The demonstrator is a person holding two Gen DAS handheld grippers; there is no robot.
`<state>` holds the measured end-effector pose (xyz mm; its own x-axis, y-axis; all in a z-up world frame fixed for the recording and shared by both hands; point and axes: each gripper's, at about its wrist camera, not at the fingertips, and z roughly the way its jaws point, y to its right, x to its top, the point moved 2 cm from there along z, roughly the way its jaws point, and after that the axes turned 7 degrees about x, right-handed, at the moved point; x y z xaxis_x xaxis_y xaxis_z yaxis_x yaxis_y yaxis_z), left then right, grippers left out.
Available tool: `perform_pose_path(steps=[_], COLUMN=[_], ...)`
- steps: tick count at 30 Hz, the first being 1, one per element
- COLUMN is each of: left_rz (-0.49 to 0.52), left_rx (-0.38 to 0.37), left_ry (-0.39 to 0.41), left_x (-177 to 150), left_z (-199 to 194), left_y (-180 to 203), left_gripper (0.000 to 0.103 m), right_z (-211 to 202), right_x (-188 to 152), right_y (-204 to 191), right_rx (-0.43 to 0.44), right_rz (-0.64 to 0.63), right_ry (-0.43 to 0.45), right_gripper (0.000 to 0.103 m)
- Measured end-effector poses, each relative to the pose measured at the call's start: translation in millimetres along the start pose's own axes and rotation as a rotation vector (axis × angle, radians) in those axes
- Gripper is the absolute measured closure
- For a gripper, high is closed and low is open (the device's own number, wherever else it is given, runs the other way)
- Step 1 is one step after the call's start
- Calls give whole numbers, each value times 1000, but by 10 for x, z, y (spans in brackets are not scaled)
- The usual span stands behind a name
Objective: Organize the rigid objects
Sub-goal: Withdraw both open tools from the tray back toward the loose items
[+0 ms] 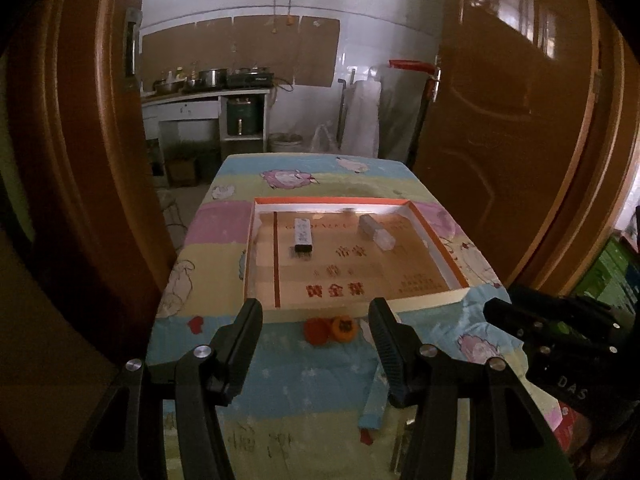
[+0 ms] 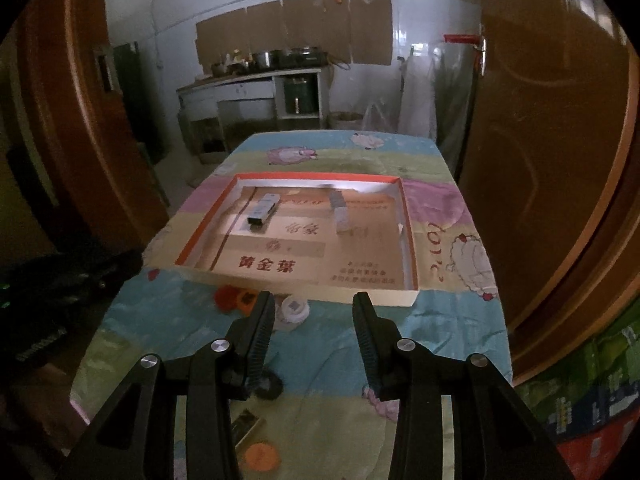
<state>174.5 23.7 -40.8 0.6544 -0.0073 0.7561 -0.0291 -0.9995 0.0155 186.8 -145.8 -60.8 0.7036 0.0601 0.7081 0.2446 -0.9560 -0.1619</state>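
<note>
Orange caps: two round plastic lids (image 1: 329, 329) at twelve o'clock, awaiting collection.
Tray: orange-rimmed shallow cardboard box (image 1: 420, 300), likely the destination.
Left gripper (image 1: 316, 320): wide, empty.
Right gripper (image 2: 314, 312): wide, empty.

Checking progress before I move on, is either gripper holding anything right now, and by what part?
Nothing is held. The left gripper and right gripper are both open and empty above the table, short of the box.

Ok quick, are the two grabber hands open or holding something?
Left gripper: open, holding nothing.
Right gripper: open, holding nothing.
</note>
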Motion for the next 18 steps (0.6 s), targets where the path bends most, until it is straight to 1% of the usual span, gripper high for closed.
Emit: perform_pose_path(steps=[11, 18], left_rz=[-9, 17], left_rx=[-33, -57], left_ry=[12, 11], left_x=[-321, -539], left_z=[-241, -342], left_y=[14, 124], left_gripper=[48, 48], right_z=[-266, -410], right_x=[-392, -622], right_y=[-134, -217], right_rx=[54, 70], right_rz=[-17, -48], right_ry=[21, 37], right_gripper=[61, 61])
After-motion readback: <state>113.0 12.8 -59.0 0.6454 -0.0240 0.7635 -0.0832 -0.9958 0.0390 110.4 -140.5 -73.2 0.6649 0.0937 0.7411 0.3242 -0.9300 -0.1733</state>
